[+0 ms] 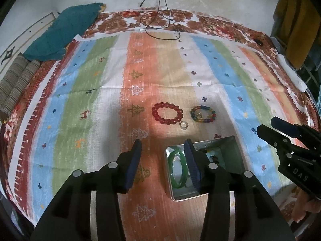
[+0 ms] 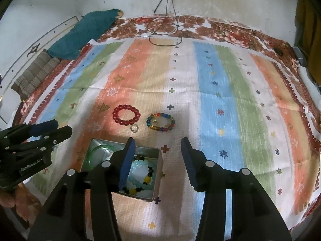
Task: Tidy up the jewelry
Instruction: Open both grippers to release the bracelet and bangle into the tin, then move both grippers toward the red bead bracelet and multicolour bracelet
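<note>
Your left claw (image 1: 163,146) and right claw (image 2: 156,146) both hang spread and empty over the tin (image 2: 157,160) (partly filled); red bracelet (image 2: 126,114) waits beyond.

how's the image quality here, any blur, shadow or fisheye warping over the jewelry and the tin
Left wrist view: strong fisheye bend at the striped cloth edges, soft blur throughout, a dark shadow left of the red bead bracelet, which lies in a bright patch. Right wrist view: same curvature and softness; the metal tin is partly hidden by the right gripper, the multicolour bracelet well lit.
</note>
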The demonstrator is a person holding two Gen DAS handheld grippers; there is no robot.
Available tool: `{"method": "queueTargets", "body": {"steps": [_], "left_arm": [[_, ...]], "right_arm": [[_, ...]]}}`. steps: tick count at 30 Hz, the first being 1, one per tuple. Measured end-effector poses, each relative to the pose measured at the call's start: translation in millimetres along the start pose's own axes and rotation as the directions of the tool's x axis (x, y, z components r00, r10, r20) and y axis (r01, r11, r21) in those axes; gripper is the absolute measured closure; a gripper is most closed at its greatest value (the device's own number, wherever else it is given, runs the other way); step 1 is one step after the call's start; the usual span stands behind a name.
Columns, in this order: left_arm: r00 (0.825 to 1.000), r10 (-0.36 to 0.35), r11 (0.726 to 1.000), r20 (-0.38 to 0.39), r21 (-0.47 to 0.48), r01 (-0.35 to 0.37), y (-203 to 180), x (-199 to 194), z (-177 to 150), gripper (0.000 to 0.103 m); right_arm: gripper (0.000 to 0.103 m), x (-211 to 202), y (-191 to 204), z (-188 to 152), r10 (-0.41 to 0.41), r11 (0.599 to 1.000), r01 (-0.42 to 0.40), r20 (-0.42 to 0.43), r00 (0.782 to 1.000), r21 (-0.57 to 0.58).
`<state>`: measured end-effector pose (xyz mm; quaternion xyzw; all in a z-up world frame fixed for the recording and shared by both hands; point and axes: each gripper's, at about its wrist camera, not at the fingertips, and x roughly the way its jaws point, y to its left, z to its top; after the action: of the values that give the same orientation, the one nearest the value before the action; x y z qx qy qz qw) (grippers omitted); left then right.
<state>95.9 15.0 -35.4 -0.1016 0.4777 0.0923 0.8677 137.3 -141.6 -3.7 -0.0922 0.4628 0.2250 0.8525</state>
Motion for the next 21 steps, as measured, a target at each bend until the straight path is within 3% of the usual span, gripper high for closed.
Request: {"method": "queueTargets", "body": {"steps": [4,14,21], "left_arm": [[1.0,0.0,1.0,0.003,0.001,0.0,-0.4,3.2,6.0,0.05],[0.999,-0.008,1.0,-0.044,-0.006,0.008,5.4,28.5,30.3,0.048],[0.995,0.007,1.0,-0.102,-0.005,-0.008,13.2,58.5,44.5,0.046]], "right_arm": [[0.051,6.3,1.9,5.3,-0.005,1.0,0.005,-0.016,1.0,-0.02],[0.045,32.8,-3.1,20.7,-0.023,1.0,0.022,-0.08,0.997,-0.008],[0.036,55.4,-6.8,30.2,-0.037,0.999,0.036,-0.125,0.991,-0.008]]}}
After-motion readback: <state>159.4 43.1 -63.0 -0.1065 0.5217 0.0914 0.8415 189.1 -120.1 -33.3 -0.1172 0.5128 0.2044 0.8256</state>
